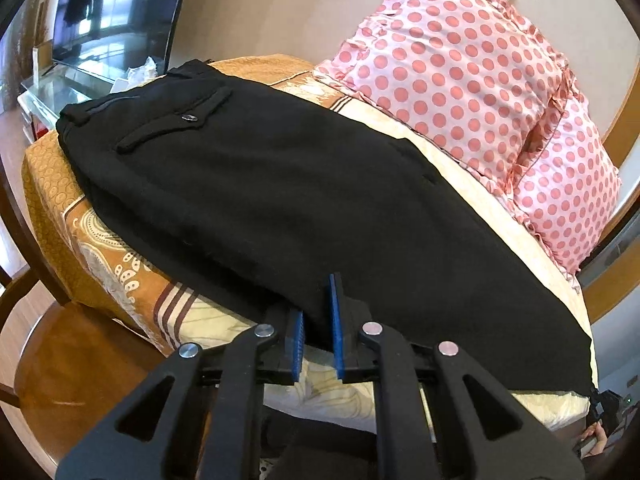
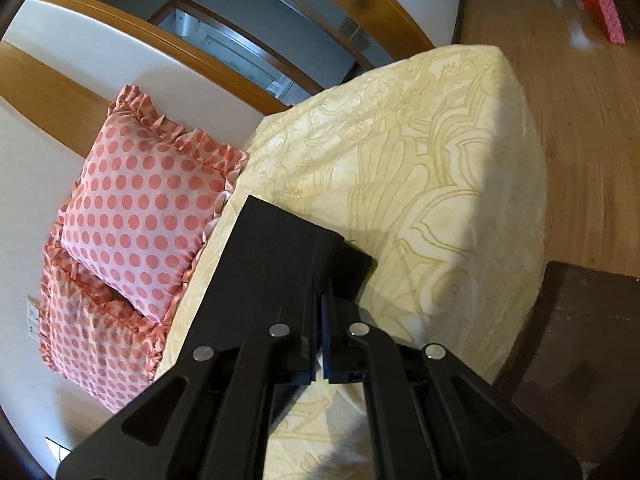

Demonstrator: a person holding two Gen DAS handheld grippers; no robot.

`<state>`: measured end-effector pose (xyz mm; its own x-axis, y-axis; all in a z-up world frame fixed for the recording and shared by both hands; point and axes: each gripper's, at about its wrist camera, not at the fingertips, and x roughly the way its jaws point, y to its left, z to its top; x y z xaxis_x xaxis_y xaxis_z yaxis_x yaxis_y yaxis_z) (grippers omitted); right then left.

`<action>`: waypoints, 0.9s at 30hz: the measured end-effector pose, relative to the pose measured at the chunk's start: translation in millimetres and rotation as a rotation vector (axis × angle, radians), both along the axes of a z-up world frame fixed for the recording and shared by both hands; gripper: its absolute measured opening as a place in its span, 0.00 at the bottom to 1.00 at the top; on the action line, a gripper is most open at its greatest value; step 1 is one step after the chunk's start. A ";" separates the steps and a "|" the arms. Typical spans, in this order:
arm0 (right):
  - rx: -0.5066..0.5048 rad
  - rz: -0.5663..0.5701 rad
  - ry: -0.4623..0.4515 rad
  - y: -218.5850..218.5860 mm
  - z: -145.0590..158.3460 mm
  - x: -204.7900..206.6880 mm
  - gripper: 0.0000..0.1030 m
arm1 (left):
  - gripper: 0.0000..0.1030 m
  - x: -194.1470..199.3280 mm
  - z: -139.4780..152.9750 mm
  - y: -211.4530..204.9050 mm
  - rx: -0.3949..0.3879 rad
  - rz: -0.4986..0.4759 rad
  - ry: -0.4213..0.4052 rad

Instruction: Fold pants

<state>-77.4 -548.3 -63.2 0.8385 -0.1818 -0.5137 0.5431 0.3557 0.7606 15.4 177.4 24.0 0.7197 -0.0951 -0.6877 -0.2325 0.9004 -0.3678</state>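
Observation:
Black pants [image 1: 260,192] lie flat along the bed [image 1: 120,280], waistband and buttoned back pocket at the far left, legs running to the right. My left gripper [image 1: 318,332] sits at the near edge of the pants, its blue pads [image 1: 335,320] a little apart with the fabric edge between them. In the right wrist view my right gripper [image 2: 320,320] is shut on the leg-end hem of the pants [image 2: 280,252], which rests on the cream bedspread [image 2: 420,160].
Two pink polka-dot pillows [image 1: 460,72] lie along the far side of the bed, also in the right wrist view [image 2: 140,216]. A television [image 1: 100,12] stands beyond the bed's left end. Wooden floor [image 2: 580,100] surrounds the bed. A dark cabinet [image 2: 580,340] stands at right.

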 end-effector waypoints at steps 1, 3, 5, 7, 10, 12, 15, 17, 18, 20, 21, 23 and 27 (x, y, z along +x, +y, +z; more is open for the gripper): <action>-0.010 0.001 0.006 0.1 1.4 0.6 0.01 | 0.10 -0.9 -0.7 0.3 0.005 -0.008 -0.003; -0.043 0.017 0.045 1.1 3.8 6.7 0.03 | 0.10 -3.1 -2.3 -0.2 0.020 -0.025 -0.016; -0.071 0.018 0.071 4.6 8.7 7.4 0.07 | 0.12 -9.1 -2.6 -0.3 0.035 -0.044 -0.039; -0.073 -0.010 0.032 5.2 13.0 -1.8 0.35 | 0.14 -18.5 -0.8 2.5 0.031 -0.056 -0.064; -0.106 -0.107 0.085 3.4 18.0 -14.6 0.53 | 0.30 -31.5 4.4 10.5 0.031 -0.050 -0.090; -0.097 -0.111 0.083 -0.2 14.4 -17.8 0.53 | 0.61 -43.2 12.9 17.5 0.093 0.026 -0.125; -0.143 -0.080 0.107 2.1 14.5 -9.0 0.46 | 0.79 -59.7 32.1 26.9 0.177 0.135 -0.250; -0.137 -0.027 0.100 5.5 10.4 2.0 0.35 | 0.84 -54.5 38.9 27.5 0.188 0.128 -0.272; -0.182 -0.035 0.121 10.9 12.4 6.6 0.34 | 0.84 -49.6 40.8 25.4 0.200 0.116 -0.282; -0.194 -0.004 0.112 13.8 11.3 14.5 0.24 | 0.85 -34.5 40.9 19.2 0.241 0.083 -0.294; -0.169 0.013 0.089 13.8 9.5 16.8 0.11 | 0.85 -26.3 38.4 16.8 0.260 0.076 -0.283; -0.169 0.012 0.056 18.4 15.2 20.2 0.11 | 0.86 -9.7 28.4 16.3 0.271 0.065 -0.242; -0.271 0.181 -0.133 70.2 74.0 52.2 0.10 | 0.86 9.6 -2.4 25.4 0.209 0.063 -0.123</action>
